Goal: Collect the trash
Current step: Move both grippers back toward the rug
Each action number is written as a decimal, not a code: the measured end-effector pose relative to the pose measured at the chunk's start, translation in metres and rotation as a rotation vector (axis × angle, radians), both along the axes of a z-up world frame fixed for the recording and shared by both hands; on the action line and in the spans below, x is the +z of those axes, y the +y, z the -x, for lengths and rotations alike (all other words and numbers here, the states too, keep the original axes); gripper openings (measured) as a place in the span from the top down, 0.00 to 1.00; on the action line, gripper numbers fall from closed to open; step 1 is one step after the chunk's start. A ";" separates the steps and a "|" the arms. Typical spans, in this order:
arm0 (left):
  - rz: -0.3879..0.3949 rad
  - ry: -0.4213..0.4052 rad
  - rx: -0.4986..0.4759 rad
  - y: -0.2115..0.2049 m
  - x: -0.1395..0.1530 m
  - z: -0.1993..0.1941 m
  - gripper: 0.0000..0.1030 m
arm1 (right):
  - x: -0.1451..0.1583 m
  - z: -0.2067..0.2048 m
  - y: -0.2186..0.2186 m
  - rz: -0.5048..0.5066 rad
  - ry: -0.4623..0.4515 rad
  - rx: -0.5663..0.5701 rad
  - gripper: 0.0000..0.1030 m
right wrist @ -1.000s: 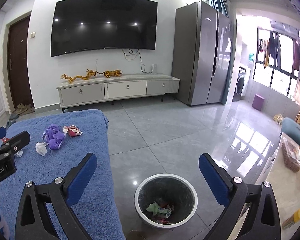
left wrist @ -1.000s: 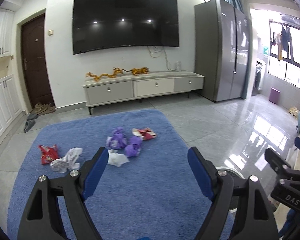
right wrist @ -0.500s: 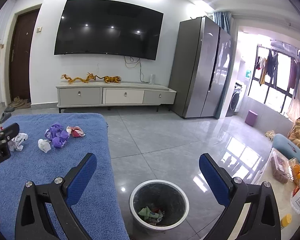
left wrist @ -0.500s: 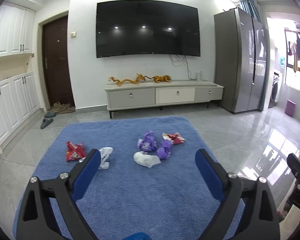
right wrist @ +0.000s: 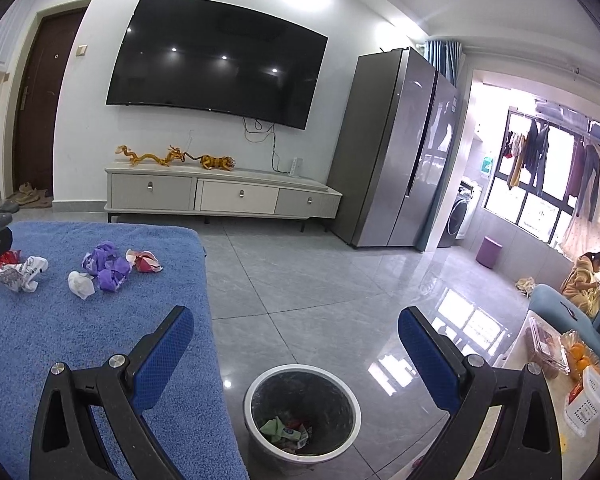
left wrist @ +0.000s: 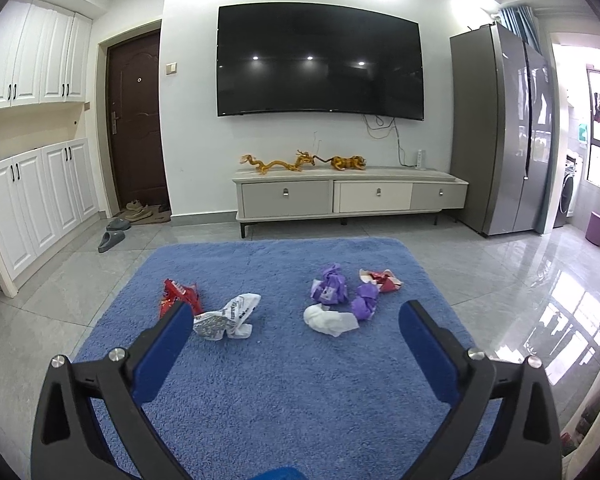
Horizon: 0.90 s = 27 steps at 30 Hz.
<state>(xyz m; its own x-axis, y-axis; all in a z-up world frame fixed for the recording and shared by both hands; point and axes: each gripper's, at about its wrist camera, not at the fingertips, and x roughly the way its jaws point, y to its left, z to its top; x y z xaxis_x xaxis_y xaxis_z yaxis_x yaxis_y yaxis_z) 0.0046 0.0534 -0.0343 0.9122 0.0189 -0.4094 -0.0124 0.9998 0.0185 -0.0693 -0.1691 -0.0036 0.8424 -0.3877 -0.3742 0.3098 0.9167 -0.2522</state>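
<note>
Left gripper jaws opening, nothing between them, above the blue rug. Trash lies scattered on rug ahead. Right gripper spread wide, empty, over bin.

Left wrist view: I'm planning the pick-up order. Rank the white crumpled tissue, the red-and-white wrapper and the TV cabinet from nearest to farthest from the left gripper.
1. White crumpled tissue, on the blue rug just ahead, slightly right.
2. Red-and-white wrapper, farther back on the rug, right side.
3. TV cabinet, against the far wall beyond the rug.
</note>
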 end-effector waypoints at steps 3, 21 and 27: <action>0.004 0.009 0.003 0.001 -0.002 -0.003 0.00 | -0.002 -0.002 -0.001 0.008 0.006 -0.002 0.00; -0.038 0.046 -0.033 -0.015 -0.012 -0.006 0.00 | -0.016 -0.009 -0.017 -0.011 0.042 -0.012 0.00; -0.053 0.068 -0.046 -0.020 -0.018 -0.008 0.00 | -0.020 -0.013 -0.018 -0.023 0.055 -0.005 0.00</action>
<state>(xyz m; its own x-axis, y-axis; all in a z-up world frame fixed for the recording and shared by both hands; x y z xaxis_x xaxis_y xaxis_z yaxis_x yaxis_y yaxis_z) 0.0125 0.0338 -0.0523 0.8828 0.0008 -0.4697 0.0366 0.9968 0.0705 -0.0562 -0.1874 -0.0233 0.8182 -0.3827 -0.4290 0.3005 0.9209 -0.2483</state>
